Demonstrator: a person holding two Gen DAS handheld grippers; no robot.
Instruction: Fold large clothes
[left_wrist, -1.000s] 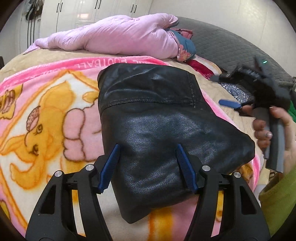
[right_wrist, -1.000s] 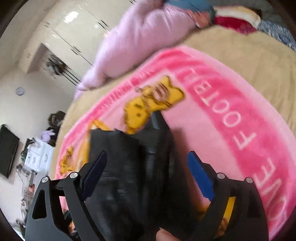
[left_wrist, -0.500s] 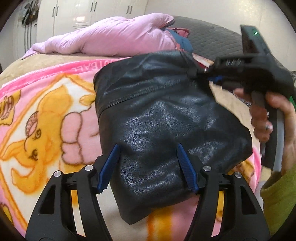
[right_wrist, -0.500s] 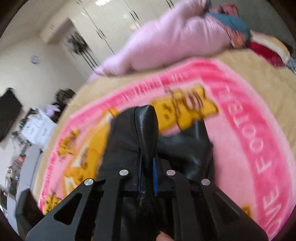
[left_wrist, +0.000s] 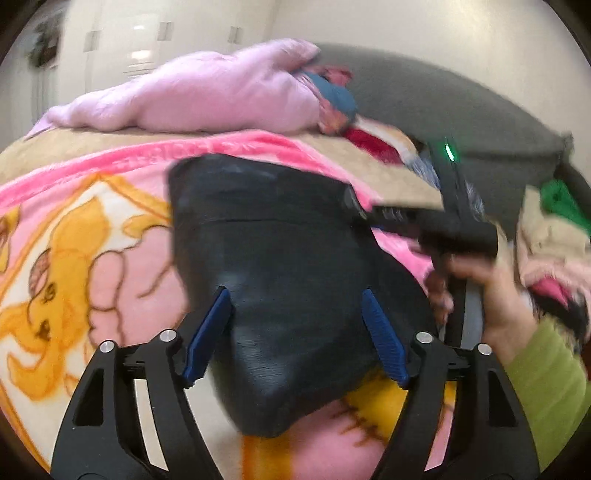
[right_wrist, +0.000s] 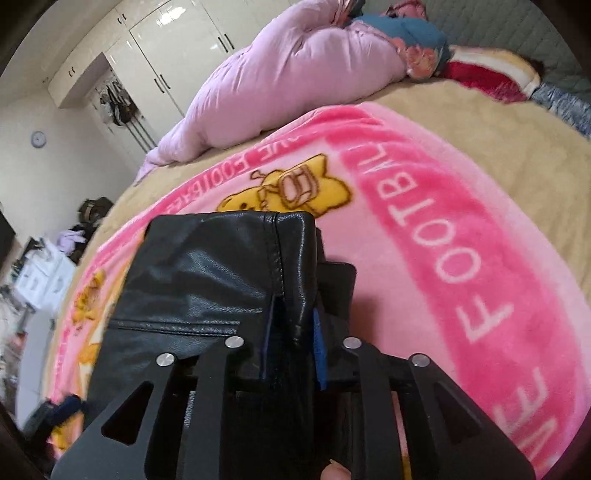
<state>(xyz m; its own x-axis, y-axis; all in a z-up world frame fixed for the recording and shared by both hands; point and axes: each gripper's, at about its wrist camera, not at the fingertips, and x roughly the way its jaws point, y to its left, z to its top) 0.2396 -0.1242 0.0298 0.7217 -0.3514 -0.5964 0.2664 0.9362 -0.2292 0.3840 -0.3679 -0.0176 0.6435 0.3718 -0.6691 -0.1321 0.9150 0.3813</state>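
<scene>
A folded black leather garment (left_wrist: 295, 258) lies on the pink cartoon blanket (left_wrist: 74, 221). My left gripper (left_wrist: 294, 295) hovers over its near end, blue pads wide apart on either side of it and not pressing; its jaws are opening. My right gripper (right_wrist: 293, 317) has a thick fold of the garment's (right_wrist: 207, 266) edge between its pads, which still touch the leather while the jaws are opening. In the left wrist view the right gripper (left_wrist: 351, 206) sits at the garment's far right corner, held by a hand (left_wrist: 480, 295) in a green sleeve.
A lilac duvet (left_wrist: 207, 99) and coloured pillows (right_wrist: 480, 74) lie at the bed's far side, before a grey headboard (left_wrist: 443, 110). More clothes (left_wrist: 554, 258) are heaped at the right. White wardrobes (right_wrist: 166, 62) stand behind the bed.
The right gripper came in from the right, shut on the garment's far right corner, lifted it, then sank lower. The left gripper's pads have spread wider.
</scene>
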